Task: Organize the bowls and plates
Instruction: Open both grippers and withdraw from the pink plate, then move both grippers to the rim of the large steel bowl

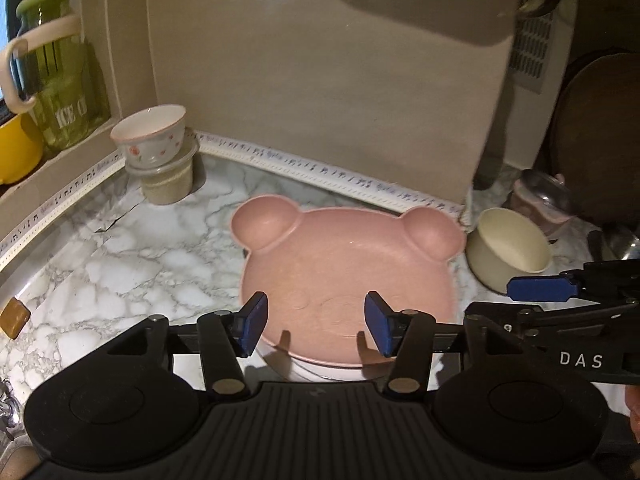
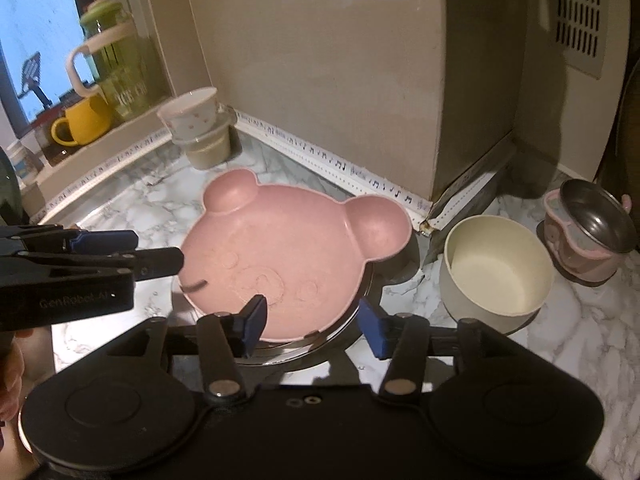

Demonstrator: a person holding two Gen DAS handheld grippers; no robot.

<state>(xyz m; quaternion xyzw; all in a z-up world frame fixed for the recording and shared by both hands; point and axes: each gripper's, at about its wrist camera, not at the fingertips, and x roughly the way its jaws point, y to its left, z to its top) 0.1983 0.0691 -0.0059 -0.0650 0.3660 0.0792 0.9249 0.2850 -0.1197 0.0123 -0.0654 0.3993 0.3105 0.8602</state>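
Observation:
A pink bear-shaped plate (image 1: 344, 264) (image 2: 280, 248) lies on top of a round steel dish (image 2: 352, 320) on the marble counter. Over the plate's near rim my left gripper (image 1: 316, 312) stands open, its blue pads apart and touching nothing. My right gripper (image 2: 314, 318) is open too, above the same rim further right, with nothing between its pads. Each gripper shows in the other's view: the right one (image 1: 504, 300) at the right edge, the left one (image 2: 152, 250) at the left edge. A cream bowl (image 1: 508, 252) (image 2: 496, 268) stands upright right of the plate.
A floral cup (image 1: 150, 136) (image 2: 192, 116) sits on a lidded container in the back left corner. A pink cup holding a steel bowl (image 2: 588, 232) stands at the right. A green jar (image 1: 52, 68) and yellow mug (image 2: 80, 120) are on the sill. A beige wall rises behind.

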